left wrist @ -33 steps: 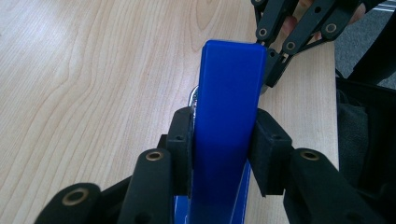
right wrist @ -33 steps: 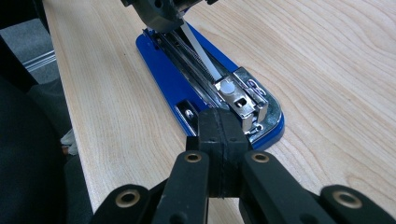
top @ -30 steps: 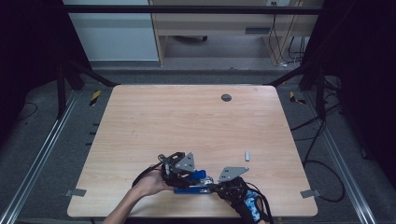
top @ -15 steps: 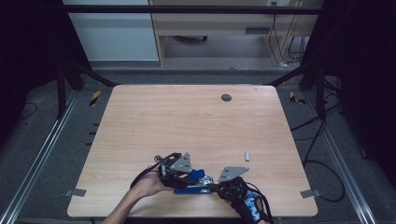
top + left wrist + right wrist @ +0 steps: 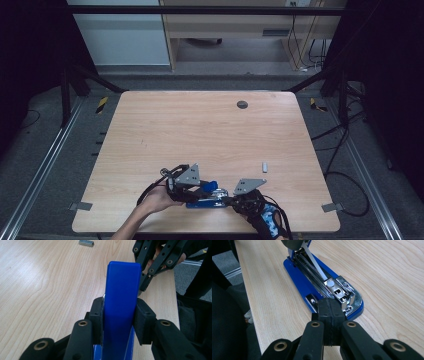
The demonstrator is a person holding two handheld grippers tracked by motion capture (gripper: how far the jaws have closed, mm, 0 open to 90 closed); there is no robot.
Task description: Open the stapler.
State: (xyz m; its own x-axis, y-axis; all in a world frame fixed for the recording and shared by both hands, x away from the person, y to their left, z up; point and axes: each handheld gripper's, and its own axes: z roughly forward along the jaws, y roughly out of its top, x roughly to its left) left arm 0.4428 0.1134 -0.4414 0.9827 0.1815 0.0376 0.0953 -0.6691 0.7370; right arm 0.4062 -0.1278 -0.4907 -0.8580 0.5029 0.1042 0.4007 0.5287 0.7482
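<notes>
A recording lab: a bare wooden counter [image 5: 210, 135] stands inside a dark frame of metal struts [image 5: 75, 80], with aluminium rails [image 5: 40, 170] on grey carpet, hazard tape [image 5: 101, 104] on the floor and loose cables [image 5: 345, 150] trailing beside a desk [image 5: 225, 25] behind.

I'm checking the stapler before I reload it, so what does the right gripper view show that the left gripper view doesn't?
The right gripper view alone shows the stapler's open metal staple channel on the blue base, with the right gripper shut, its fingers pressed together at the stapler's front end. The left gripper view alone shows the left gripper clamped on the raised blue stapler lid, plus a small strip of staples farther off. Both show the wooden table.
</notes>
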